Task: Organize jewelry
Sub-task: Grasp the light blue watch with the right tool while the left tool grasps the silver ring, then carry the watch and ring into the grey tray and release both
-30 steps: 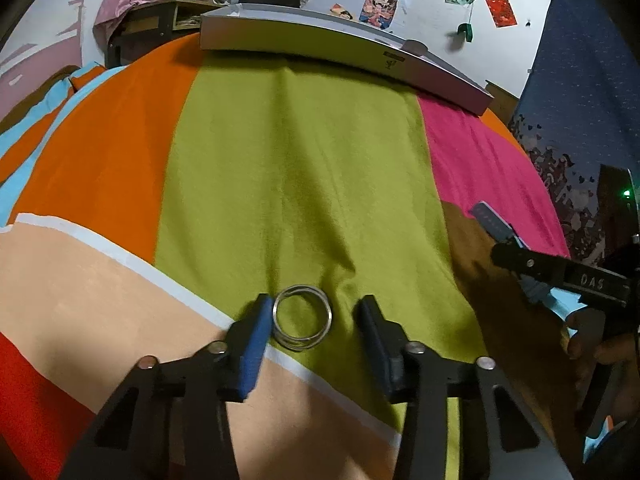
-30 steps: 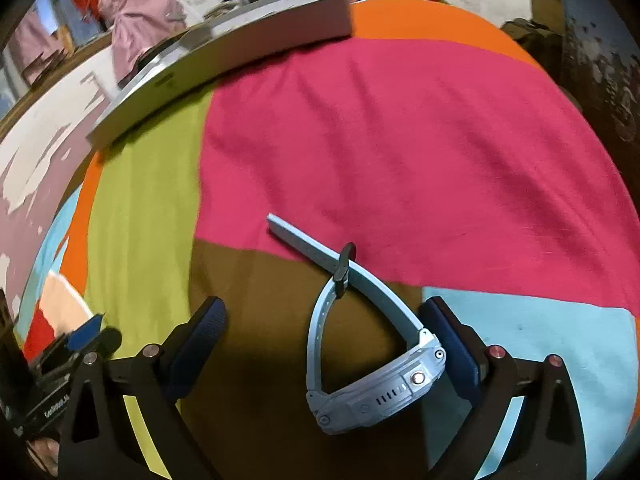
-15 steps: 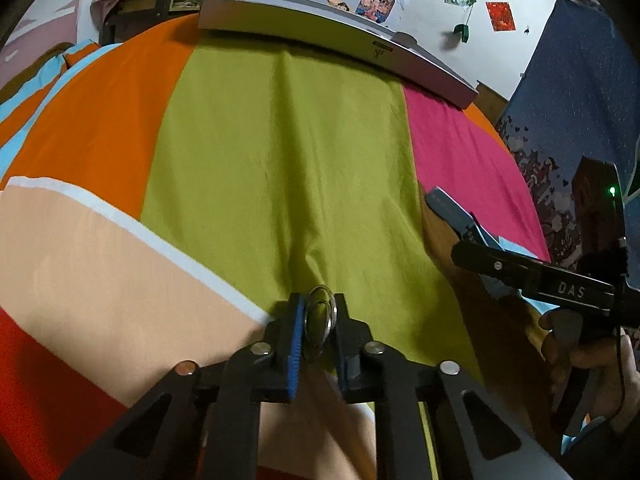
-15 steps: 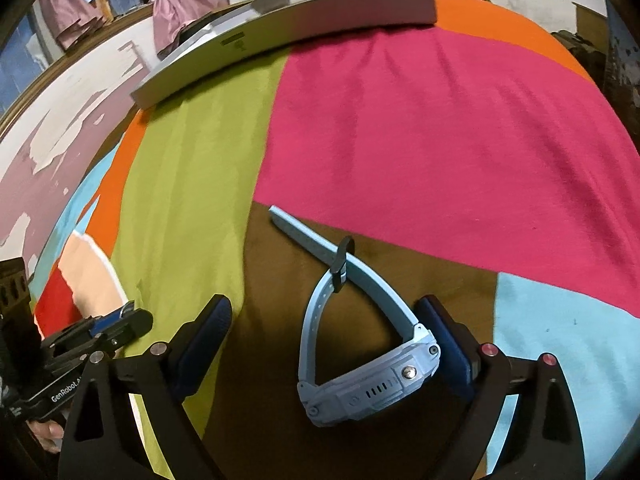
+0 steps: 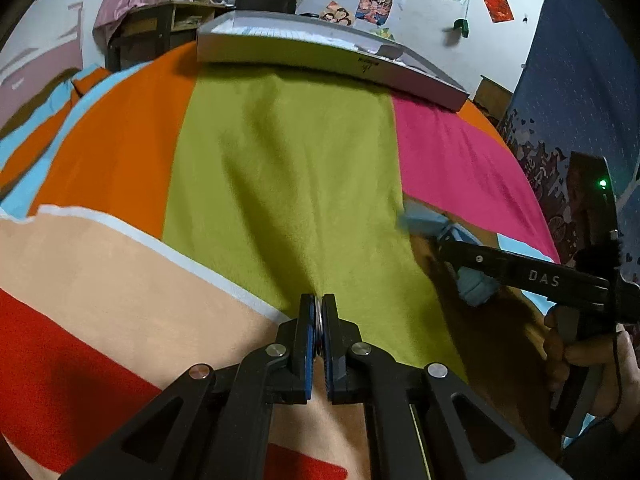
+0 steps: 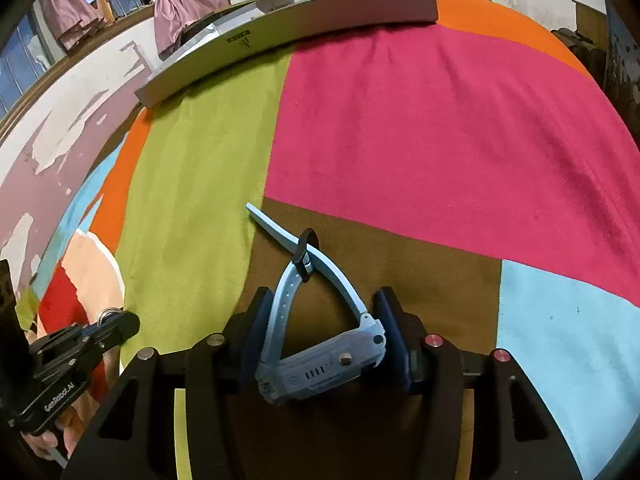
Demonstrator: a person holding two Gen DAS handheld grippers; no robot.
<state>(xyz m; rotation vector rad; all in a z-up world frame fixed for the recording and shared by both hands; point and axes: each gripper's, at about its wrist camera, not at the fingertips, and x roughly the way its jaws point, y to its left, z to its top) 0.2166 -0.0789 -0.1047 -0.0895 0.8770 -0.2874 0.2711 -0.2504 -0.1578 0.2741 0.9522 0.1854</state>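
My left gripper (image 5: 318, 300) is shut on thin silver bangles (image 5: 317, 322), seen edge-on between the blue pads, just above the green patch of the patchwork blanket. The bangles also show in the right wrist view (image 6: 107, 313) at the left gripper's tip. My right gripper (image 6: 320, 300) has closed on a light blue wristwatch (image 6: 320, 364); both pads touch its case and strap. The watch strap (image 6: 280, 236) points away over the brown patch. A long grey jewelry box (image 5: 320, 52) lies open at the far edge of the bed.
The colourful patchwork blanket (image 5: 288, 152) covers the bed. The grey box also shows in the right wrist view (image 6: 288, 36). A desk with pink clothes (image 5: 136, 12) stands behind. A blue curtain (image 5: 580, 80) hangs at the right. The right gripper (image 5: 520, 276) shows in the left wrist view.
My left gripper closed on the bangles and lifted slightly. My right gripper narrowed from wide open until its pads met the watch.
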